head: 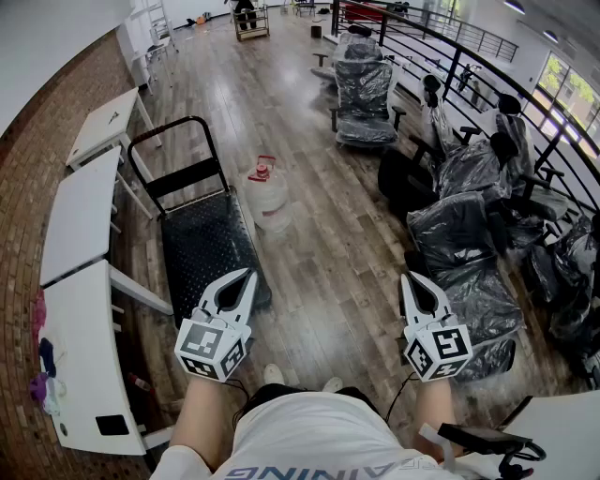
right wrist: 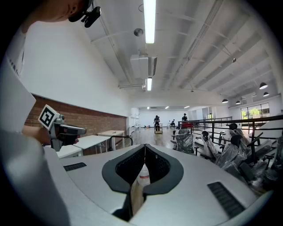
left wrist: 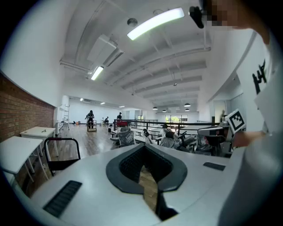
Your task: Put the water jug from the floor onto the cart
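A clear water jug (head: 268, 199) with a red cap stands upright on the wood floor, just right of the far end of the black flat cart (head: 202, 246). The cart's black handle (head: 173, 155) rises at its far end, and its deck holds nothing. Both grippers hover near my body, well short of the jug. My left gripper (head: 250, 274) is over the cart's near right corner, with its jaws meeting at the tips and nothing in them. My right gripper (head: 407, 278) is shut and holds nothing. In the right gripper view the jug (right wrist: 143, 178) shows through the gap behind the closed jaws.
White tables (head: 80, 220) line the brick wall on the left. Several plastic-wrapped office chairs (head: 364, 92) and a black railing (head: 450, 52) fill the right side. People stand by another cart (head: 249, 21) far down the room. Bare floor lies between the cart and the chairs.
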Motion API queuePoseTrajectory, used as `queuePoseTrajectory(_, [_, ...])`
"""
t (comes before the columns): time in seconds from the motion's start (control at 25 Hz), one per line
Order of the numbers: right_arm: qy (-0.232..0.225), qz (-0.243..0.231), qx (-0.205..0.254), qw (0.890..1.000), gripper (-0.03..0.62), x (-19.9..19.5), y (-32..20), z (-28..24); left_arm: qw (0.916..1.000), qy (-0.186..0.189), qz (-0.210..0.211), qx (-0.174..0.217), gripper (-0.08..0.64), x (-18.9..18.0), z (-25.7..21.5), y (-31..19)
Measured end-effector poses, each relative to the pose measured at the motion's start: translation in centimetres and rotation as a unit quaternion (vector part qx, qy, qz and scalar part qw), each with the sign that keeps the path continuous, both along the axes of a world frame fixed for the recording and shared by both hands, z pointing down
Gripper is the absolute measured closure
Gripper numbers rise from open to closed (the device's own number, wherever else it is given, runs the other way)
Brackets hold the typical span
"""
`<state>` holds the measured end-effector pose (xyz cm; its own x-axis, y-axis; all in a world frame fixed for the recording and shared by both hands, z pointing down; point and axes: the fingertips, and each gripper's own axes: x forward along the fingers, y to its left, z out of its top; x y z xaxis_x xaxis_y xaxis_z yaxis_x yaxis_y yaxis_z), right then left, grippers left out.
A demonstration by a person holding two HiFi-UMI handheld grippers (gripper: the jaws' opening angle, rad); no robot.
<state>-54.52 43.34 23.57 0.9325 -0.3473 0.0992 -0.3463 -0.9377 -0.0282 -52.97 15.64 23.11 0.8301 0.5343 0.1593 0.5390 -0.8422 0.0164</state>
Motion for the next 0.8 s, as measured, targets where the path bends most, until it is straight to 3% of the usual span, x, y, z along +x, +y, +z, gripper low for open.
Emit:
queuePoseTrajectory(0.4, [-0.027, -0.010, 0.024, 0.999, 0.588, -0.1, 5.4, 4.3, 0.9996, -0.016, -0.001, 0.021, 0.558, -1.0, 1.5, 6.0])
queuePoseTrajectory(0.8, [-0.036, 0.019, 0.001, 0.999, 0.588, 1.6, 9.1, 5.6, 0.9998, -0.019, 0.006, -0.002, 0.558, 3.7, 2.6, 8.7])
